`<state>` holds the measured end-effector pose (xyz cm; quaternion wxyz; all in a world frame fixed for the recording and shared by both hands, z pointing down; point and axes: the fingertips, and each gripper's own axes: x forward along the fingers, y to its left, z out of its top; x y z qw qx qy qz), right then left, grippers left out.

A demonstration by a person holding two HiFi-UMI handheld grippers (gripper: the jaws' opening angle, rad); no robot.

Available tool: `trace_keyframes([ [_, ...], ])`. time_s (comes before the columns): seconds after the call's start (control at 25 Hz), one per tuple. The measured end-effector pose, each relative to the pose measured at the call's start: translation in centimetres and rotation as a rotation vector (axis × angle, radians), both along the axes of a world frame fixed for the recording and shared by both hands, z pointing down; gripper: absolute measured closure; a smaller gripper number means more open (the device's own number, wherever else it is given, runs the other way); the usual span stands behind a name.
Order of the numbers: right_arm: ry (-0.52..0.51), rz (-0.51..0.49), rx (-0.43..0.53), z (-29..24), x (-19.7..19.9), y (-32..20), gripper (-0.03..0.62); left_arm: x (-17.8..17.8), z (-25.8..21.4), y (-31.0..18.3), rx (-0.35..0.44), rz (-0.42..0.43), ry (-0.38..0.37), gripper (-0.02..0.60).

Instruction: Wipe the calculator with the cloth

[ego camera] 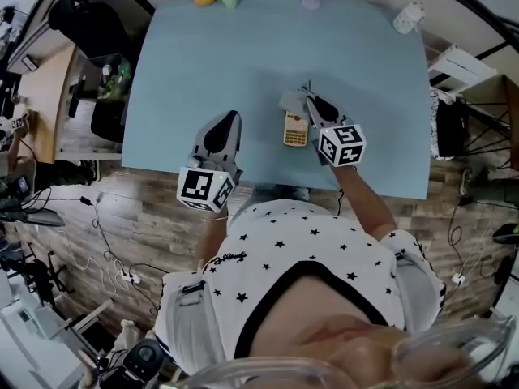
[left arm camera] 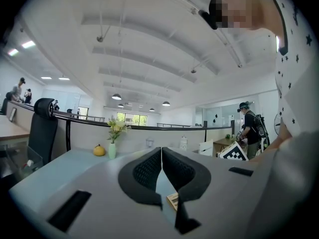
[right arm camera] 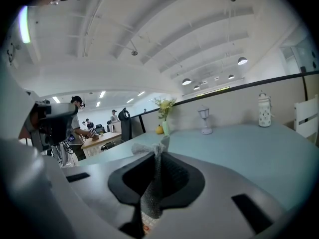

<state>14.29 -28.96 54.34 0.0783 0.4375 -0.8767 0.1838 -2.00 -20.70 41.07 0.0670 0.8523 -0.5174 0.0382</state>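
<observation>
While we are pinching the grey cloth [ego camera: 291,100] in the right gripper [ego camera: 313,104] at the far end of the calculator [ego camera: 295,129] on the blue table [ego camera: 203,55], we are hovering the left gripper [ego camera: 229,121] nearby, jaws pressed together, empty.

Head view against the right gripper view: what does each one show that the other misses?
Only the head view shows the whole calculator and the wooden floor. Only the right gripper view shows people at distant desks and ceiling lamps. Both show the table, the vase and the cloth pinched in the right gripper.
</observation>
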Motion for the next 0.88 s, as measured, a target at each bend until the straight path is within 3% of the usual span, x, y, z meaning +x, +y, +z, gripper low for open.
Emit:
trace_keyframes([
  [0.44, 0.141, -0.071, -0.066, 5.1, -4.4, -0.5, 0.562, -4.0, 0.4, 0.3, -0.014, -0.08, 0.01, 0.551],
  [0.88, 0.234, -0.074, -0.126, 8.9, -5.1, -0.6, 0.562, -5.8, 0.8, 0.3, -0.029, -0.105, 0.007, 0.551],
])
